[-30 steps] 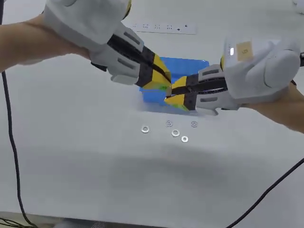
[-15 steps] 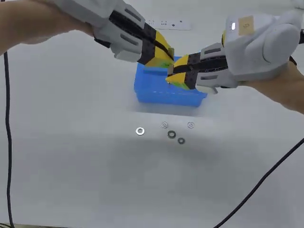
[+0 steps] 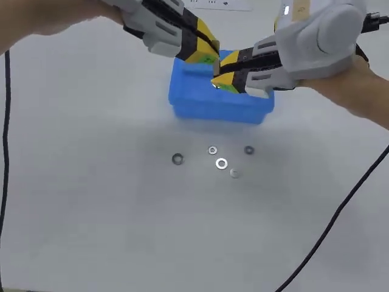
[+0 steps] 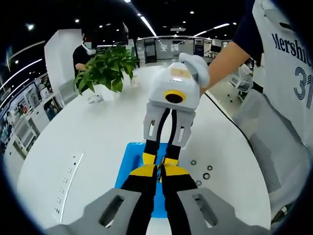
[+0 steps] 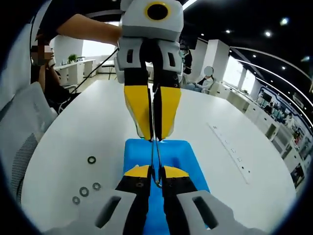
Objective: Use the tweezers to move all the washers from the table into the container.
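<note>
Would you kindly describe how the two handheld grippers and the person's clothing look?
The left gripper and right gripper have white moulded bodies and black jaws tipped in yellow. The right one bears a tan label and trails a black cable. The person wears a white jersey numbered 31.

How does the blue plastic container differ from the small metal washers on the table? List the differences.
Colour: the blue rectangular plastic container is bright blue; the small round metal washers are silvery grey. Shape: the container is a blocky box; the washers are flat rings. Number: one container, five washers lying loose, apart from it and nearer the person. Both rest on the white table.
</note>
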A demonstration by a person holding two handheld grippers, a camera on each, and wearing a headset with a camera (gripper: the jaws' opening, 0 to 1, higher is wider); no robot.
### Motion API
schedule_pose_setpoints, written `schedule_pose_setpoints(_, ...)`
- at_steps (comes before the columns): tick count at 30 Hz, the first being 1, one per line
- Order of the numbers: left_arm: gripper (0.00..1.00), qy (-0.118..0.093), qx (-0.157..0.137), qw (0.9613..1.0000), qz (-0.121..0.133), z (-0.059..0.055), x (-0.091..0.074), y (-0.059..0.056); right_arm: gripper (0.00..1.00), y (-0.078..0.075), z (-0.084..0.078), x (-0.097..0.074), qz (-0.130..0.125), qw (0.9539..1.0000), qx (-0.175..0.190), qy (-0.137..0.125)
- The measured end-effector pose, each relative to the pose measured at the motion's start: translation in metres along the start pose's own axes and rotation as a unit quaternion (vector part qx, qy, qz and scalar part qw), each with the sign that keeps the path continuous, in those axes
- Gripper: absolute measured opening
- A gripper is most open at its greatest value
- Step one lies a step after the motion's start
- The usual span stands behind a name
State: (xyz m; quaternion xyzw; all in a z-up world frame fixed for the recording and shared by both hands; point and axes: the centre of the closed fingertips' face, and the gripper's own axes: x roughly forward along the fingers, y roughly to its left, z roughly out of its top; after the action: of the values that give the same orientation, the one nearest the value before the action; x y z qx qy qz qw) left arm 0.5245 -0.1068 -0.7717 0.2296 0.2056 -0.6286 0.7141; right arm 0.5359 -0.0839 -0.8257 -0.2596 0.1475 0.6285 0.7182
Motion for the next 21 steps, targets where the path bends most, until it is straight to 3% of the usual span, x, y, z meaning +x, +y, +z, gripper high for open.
schedule_pose_setpoints(10, 0.08, -0.006, -0.026, 0.9996, -0.014, -0.014, 0.015, 0.004, 0.09, -0.003, -0.023, 0.014, 0.01, 0.9998, 0.012, 0.013)
schedule_pose_setpoints(21, 0.08, -0.013, -0.029, 0.9994, -0.014, -0.007, 0.015, 0.003, 0.1, -0.005, -0.023, 0.011, 0.002, 0.9995, 0.03, 0.014)
